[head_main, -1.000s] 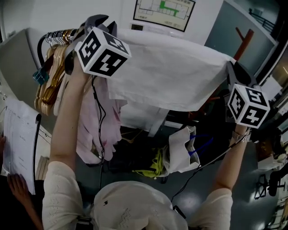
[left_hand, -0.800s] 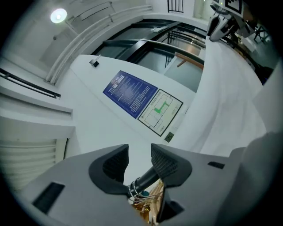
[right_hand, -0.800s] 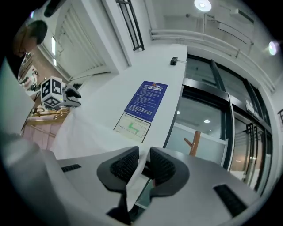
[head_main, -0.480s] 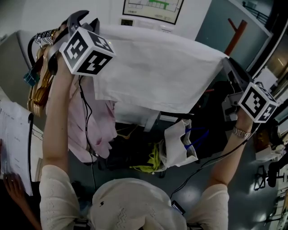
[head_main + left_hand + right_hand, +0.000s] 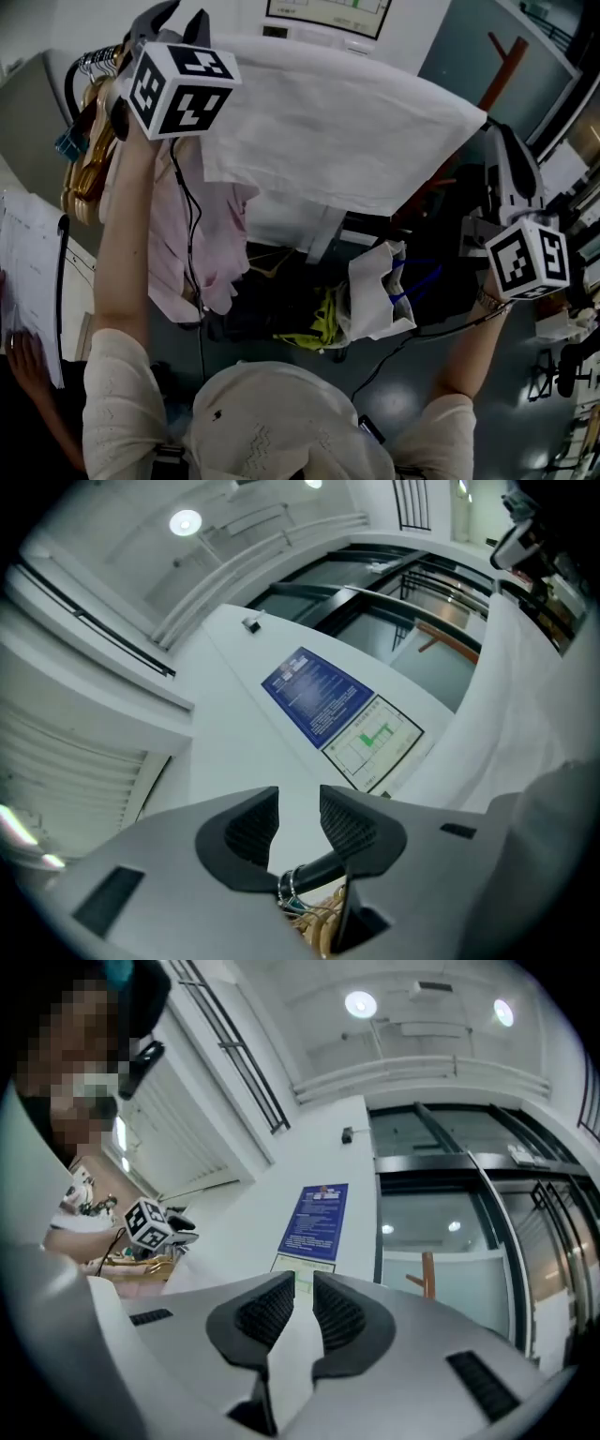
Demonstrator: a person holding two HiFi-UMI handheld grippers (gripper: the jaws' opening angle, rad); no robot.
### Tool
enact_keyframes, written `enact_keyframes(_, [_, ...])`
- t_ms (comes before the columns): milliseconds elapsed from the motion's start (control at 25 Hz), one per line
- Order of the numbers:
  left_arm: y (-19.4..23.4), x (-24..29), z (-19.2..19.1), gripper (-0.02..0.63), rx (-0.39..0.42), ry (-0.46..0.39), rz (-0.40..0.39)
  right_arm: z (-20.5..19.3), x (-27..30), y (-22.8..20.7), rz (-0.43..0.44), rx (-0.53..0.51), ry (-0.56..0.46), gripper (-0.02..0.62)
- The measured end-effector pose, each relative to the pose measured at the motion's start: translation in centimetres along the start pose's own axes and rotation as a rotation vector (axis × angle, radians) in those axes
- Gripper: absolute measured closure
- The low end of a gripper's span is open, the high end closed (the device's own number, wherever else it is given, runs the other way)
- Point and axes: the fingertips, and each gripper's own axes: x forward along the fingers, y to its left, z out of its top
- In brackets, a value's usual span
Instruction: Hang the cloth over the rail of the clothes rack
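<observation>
The white cloth (image 5: 337, 131) lies draped over the rack's rail, with both sides hanging down. A black rail (image 5: 328, 866) shows just beneath my left gripper (image 5: 300, 808). That gripper (image 5: 178, 17) is up at the cloth's left end; its jaws have just been opening and stand open with nothing between them. My right gripper (image 5: 502, 136) is just off the cloth's right corner. Its jaws (image 5: 302, 1307) have just been opening too; the pads stand apart, with a white strip of cloth showing in the gap.
Wooden hangers (image 5: 89, 141) crowd the rail's left end, and a pink garment (image 5: 202, 234) hangs below them. A white bag (image 5: 375, 300) and yellow items sit on the floor under the rack. A person's hand holds papers (image 5: 28, 281) at far left. A wooden stand (image 5: 502, 70) rises behind.
My left gripper has let go of the cloth's left corner and lifted a little. My right gripper has swung right, off the right corner, its cube lower. The cloth stays on the rail.
</observation>
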Motion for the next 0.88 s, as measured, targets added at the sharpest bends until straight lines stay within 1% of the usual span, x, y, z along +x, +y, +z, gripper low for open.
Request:
enact_keyframes(80, [1.2, -1.2, 0.4, 0.466, -0.078, -0.059, 0.046, 0.0, -0.4, 2.2, 0.008, -0.099, -0.049, 0.525])
enact_keyframes(120, [1.7, -2.0, 0.7, 0.489, -0.111, -0.095, 0.067, -0.3, -0.6, 2.9, -0.001, -0.128, -0.058, 0.527])
enact_keyframes(160, [2.2, -3.0, 1.1, 0.546, -0.142, -0.133, 0.084, -0.6, -0.8, 3.4, -0.008, -0.127, -0.064, 0.555])
enact_keyframes(200, [2.4, -4.2, 1.4, 0.577, -0.17, -0.171, 0.091, -0.9, -1.0, 3.8, -0.009, -0.095, -0.071, 0.569])
enact_keyframes(240, [2.3, -5.4, 1.6, 0.59, -0.201, -0.209, 0.086, -1.3, -1.3, 4.2, -0.001, -0.042, -0.08, 0.577])
enact_keyframes(320, [1.3, -8.5, 1.9, 0.594, -0.296, -0.293, 0.027, -2.2, -2.1, 5.5, 0.031, 0.072, -0.097, 0.577])
enact_keyframes(400, [-1.0, -12.1, 1.9, 0.595, -0.459, -0.379, -0.087, -3.6, -3.0, 7.5, 0.069, 0.141, -0.103, 0.577])
enact_keyframes(440, [-2.6, -14.0, 1.5, 0.595, -0.546, -0.407, -0.152, -4.4, -3.5, 8.6, 0.084, 0.16, -0.102, 0.577])
enact_keyframes(480, [-4.5, -15.8, 0.8, 0.595, -0.614, -0.42, -0.21, -5.4, -4.1, 9.7, 0.095, 0.176, -0.101, 0.577])
enact_keyframes(520, [-6.6, -17.4, -0.1, 0.595, -0.66, -0.42, -0.255, -6.7, -4.8, 10.8, 0.101, 0.195, -0.093, 0.577])
enact_keyframes(600, [-11.2, -20.0, -2.0, 0.595, -0.706, -0.396, -0.314, -9.8, -6.0, 13.0, 0.103, 0.233, -0.046, 0.577])
enact_keyframes(640, [-13.6, -21.1, -3.1, 0.595, -0.716, -0.37, -0.348, -11.7, -6.7, 14.0, 0.101, 0.249, -0.005, 0.577])
enact_keyframes(760, [-20.1, -24.2, -6.1, 0.595, -0.746, -0.273, -0.482, -17.1, -8.7, 16.9, 0.086, 0.317, 0.134, 0.577])
enact_keyframes(880, [-23.9, -27.2, -8.1, 0.595, -0.795, -0.194, -0.565, -21.2, -11.2, 19.3, 0.067, 0.374, 0.244, 0.577])
